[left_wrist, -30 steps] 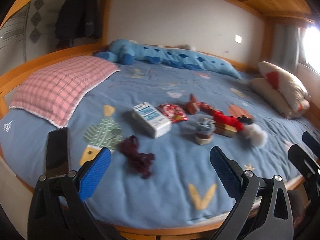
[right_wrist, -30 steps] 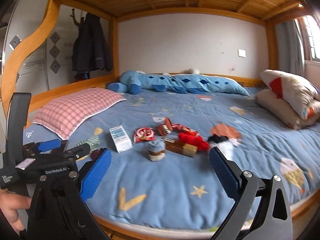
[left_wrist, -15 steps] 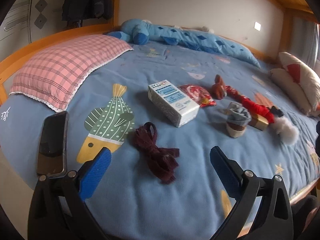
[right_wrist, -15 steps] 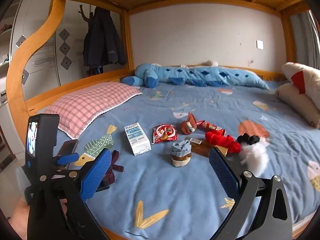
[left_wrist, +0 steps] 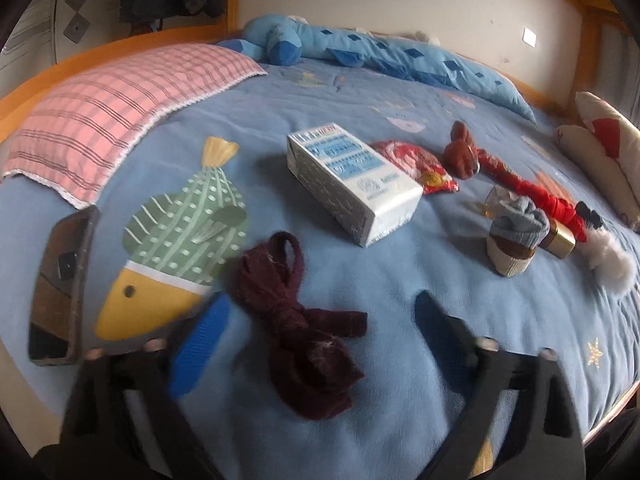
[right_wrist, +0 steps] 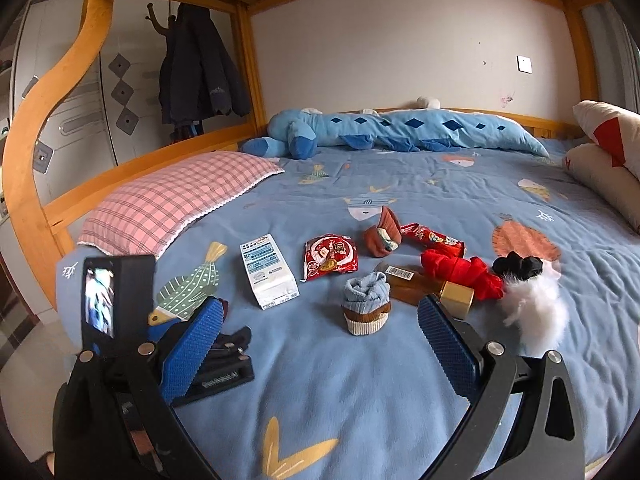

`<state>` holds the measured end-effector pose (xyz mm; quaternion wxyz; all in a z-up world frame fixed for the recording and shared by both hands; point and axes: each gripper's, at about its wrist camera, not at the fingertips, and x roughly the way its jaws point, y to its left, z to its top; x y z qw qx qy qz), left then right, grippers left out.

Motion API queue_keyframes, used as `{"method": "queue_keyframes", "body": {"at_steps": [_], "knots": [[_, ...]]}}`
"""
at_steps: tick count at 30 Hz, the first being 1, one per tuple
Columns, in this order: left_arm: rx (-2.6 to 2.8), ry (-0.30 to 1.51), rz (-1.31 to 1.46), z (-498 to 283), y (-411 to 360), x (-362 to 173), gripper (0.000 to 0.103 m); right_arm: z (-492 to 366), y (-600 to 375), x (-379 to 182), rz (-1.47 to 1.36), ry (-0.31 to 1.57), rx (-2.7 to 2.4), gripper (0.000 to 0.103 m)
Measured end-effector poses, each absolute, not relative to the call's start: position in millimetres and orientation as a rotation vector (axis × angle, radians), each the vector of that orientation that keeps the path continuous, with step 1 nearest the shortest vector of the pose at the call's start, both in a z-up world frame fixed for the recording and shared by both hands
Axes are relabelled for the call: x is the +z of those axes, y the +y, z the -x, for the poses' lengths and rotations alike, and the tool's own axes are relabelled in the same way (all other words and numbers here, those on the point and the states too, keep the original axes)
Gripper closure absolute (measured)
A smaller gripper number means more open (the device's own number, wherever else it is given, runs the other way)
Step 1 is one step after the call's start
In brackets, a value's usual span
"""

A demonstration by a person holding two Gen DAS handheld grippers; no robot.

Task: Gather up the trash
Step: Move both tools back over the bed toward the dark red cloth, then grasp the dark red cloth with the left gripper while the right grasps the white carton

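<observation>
On the blue bedspread (left_wrist: pixel 400 380) lie a white and blue carton (left_wrist: pixel 350 180), a red snack wrapper (left_wrist: pixel 416 166), a long red wrapper (right_wrist: pixel 434 238) and a brown bottle with a gold cap (right_wrist: pixel 424 288). A dark maroon cloth (left_wrist: pixel 300 328) lies between the fingers of my open left gripper (left_wrist: pixel 316 340), close above it. My right gripper (right_wrist: pixel 320 344) is open and empty, hovering over the bed near a rolled blue sock (right_wrist: pixel 366 304). The left gripper body shows in the right wrist view (right_wrist: pixel 204 344).
A pink checked pillow (left_wrist: pixel 108 108) lies at the left, a blue plush toy (right_wrist: pixel 384 132) along the wall, cream cushions (right_wrist: pixel 604 168) at the right. A brown rolled sock (right_wrist: pixel 382 236), red cloth (right_wrist: pixel 460 276) and white fluff (right_wrist: pixel 536 312) lie among the items. Wooden bed frame (right_wrist: pixel 48 92) stands left.
Both grippers have moved forward over the bed. The left one has dropped toward the maroon cloth, which now sits between its fingers. Both stay open.
</observation>
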<state>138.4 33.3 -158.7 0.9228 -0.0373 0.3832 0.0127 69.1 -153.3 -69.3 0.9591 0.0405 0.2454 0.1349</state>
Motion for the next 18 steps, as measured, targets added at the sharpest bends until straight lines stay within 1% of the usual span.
{"method": "queue_keyframes", "body": {"at_steps": [1,3,5,6,7,10,18], "knots": [[0.034,0.801,0.073,-140.1,33.2,-163.4,0.042,-70.1,-152.0,-69.5,-0.078,0.498,0.274,0.008],[0.043,0.803,0.078,-140.7,36.6,-171.0,0.047,-73.0,-148.5,-69.9,-0.069,0.501,0.277,0.008],[0.032,0.796,0.099,-139.9,41.8,-170.0,0.056,-76.4,-143.7,-71.5,-0.06,0.509,0.284,0.008],[0.021,0.793,0.115,-140.3,45.4,-168.4,0.067,-78.3,-142.1,-72.9,-0.058,0.512,0.287,0.008],[0.013,0.793,0.129,-141.0,49.0,-166.9,0.074,-80.9,-139.0,-74.2,-0.055,0.52,0.292,0.008],[0.005,0.783,0.191,-141.0,63.8,-161.9,0.076,-86.4,-129.6,-76.9,-0.049,0.532,0.309,0.008],[0.009,0.679,0.248,-135.7,98.4,-124.2,0.077,-107.7,-95.7,-86.0,0.002,0.552,0.347,0.008]]}}
